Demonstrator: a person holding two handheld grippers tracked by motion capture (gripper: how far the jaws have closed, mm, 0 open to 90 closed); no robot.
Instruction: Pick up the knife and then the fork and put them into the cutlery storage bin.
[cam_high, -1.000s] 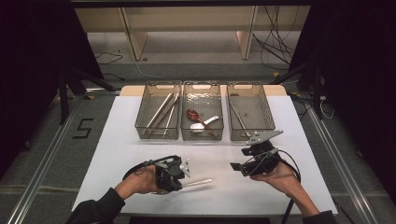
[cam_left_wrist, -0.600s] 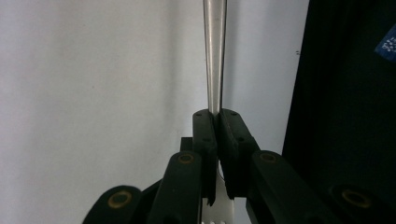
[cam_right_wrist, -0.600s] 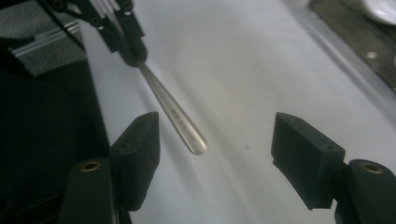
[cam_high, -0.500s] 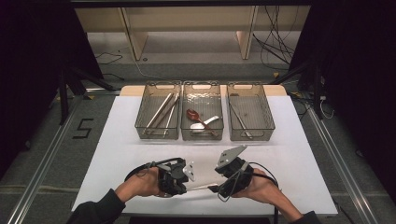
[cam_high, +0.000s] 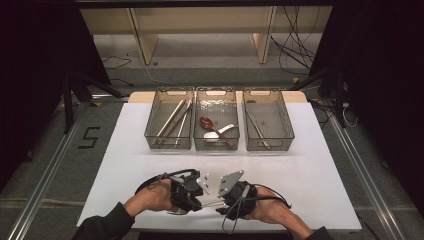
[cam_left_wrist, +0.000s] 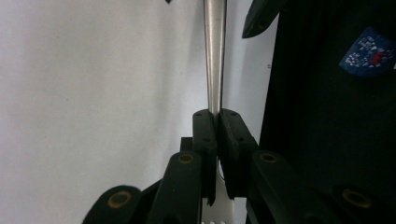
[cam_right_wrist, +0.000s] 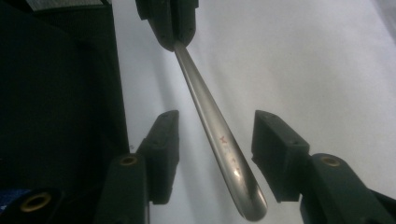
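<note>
Nearest, at the table's front edge, both grippers are meeting over the white table cover (cam_high: 125, 150). The left gripper (cam_left_wrist: 217, 122) is clamping tight on a metal utensil (cam_left_wrist: 214, 51), jaws pinched on it near the neck; pale slots low between the jaws hint at a fork or slotted head, cannot tell which. The right gripper (cam_right_wrist: 212, 149) is sitting with jaws spread wide on either side of the utensil's rounded handle end, not touching it. In the high view the utensil (cam_high: 212, 202) is spanning the small gap between left gripper (cam_high: 197, 192) and right gripper (cam_high: 227, 200), held just above the cover.

Handling guess: polished steel, stiff, light, not fragile, but smooth and tapered so likely slippery; a pinch on the round tip could let it swivel or slide out. Better to be gripping the wider flat of the handle, a bit in from the end, jaws square across it.

Farther back, three clear bins are standing side by side: left bin (cam_high: 152, 127) with long metal pieces, middle bin (cam_high: 216, 95) with a dark red spoon (cam_high: 206, 122) and a white spoon (cam_high: 218, 133), right bin (cam_high: 285, 125) with one thin utensil.
</note>
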